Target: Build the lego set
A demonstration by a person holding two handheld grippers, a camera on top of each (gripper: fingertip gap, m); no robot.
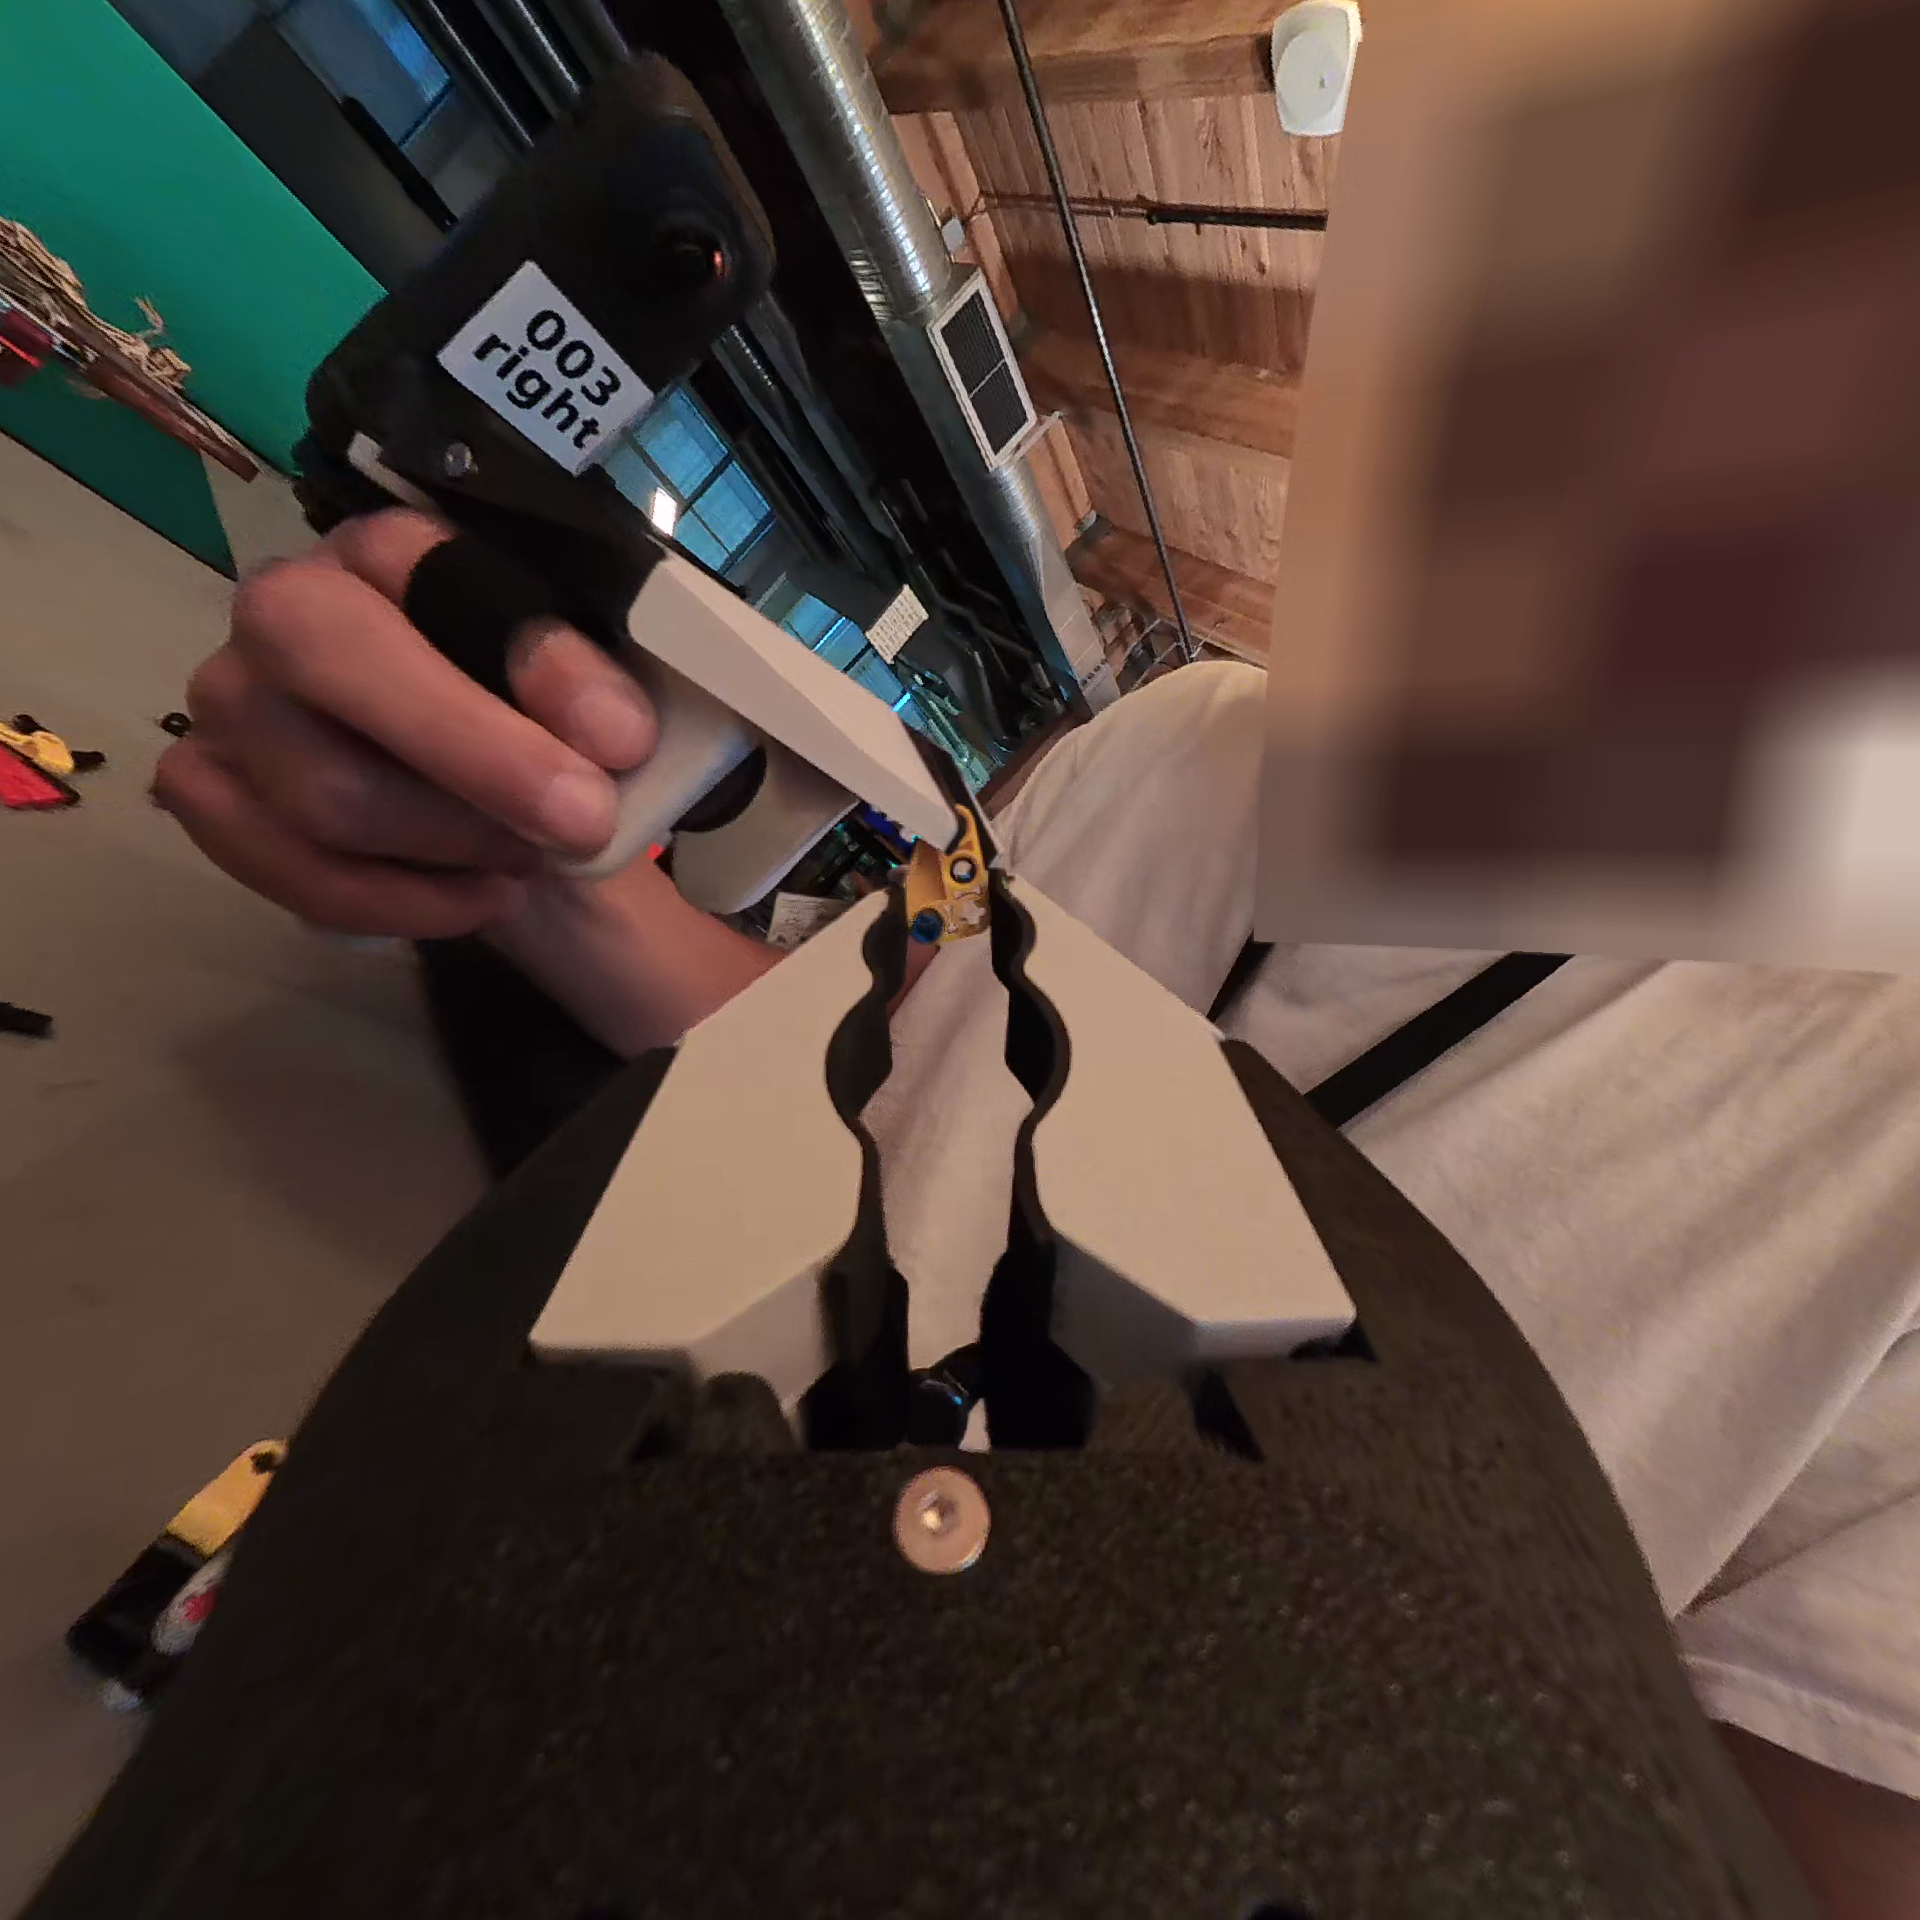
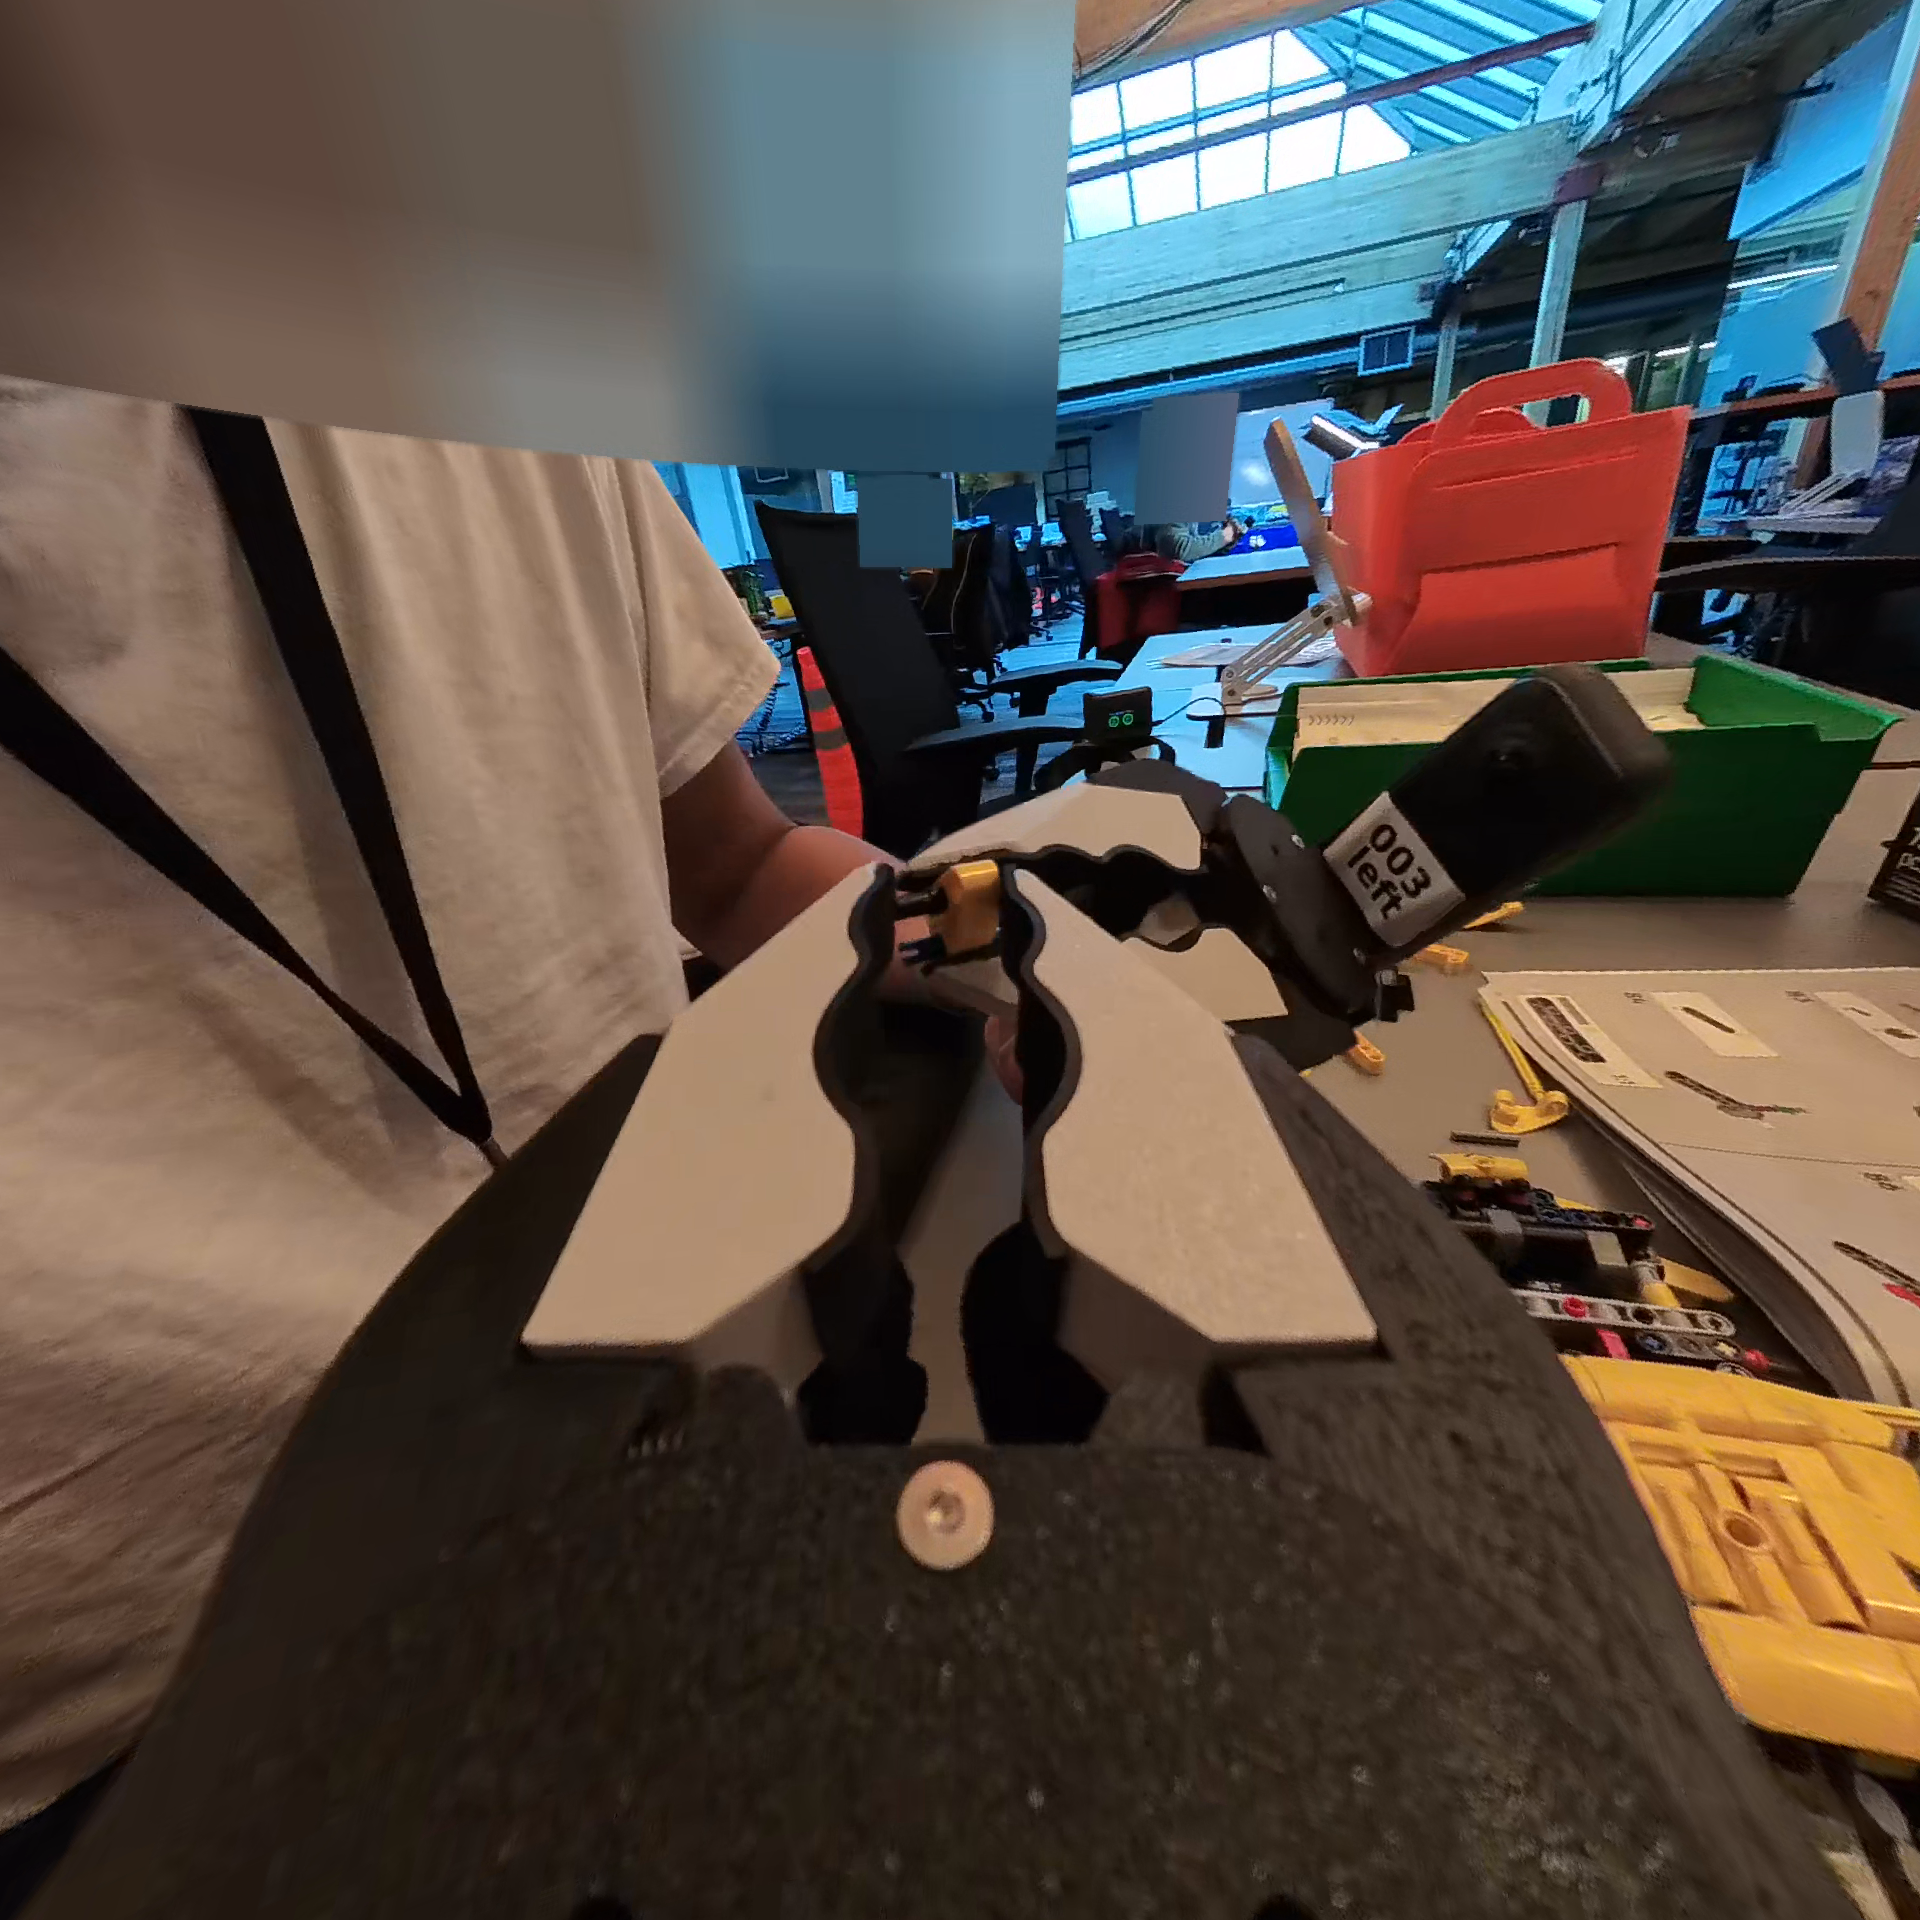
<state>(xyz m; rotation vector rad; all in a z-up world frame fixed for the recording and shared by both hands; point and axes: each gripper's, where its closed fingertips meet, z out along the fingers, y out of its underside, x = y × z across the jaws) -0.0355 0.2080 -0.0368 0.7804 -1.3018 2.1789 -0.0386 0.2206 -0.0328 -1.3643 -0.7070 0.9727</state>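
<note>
Lego piece (image 2: pixel 964 910) pinched midair by both grippers' fingers (image 1: pixel 1091 997), table (image 2: pixel 1558 956) well below.

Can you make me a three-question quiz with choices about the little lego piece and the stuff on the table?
1. Where is the small lego piece?
A. in the green bin
B. up in the air between both grippers
C. on the paper

2. What colour is the bag behind the green bin?
A. orange-red
B. purple
C. white

3. What is the right gripper doing?
A. lying on the table
B. wide open
C. pinching the piece

Answers: 1 B, the left gripper meets it there too; 2 A, it looks orange-red; 3 C, its tips press the piece.
</note>
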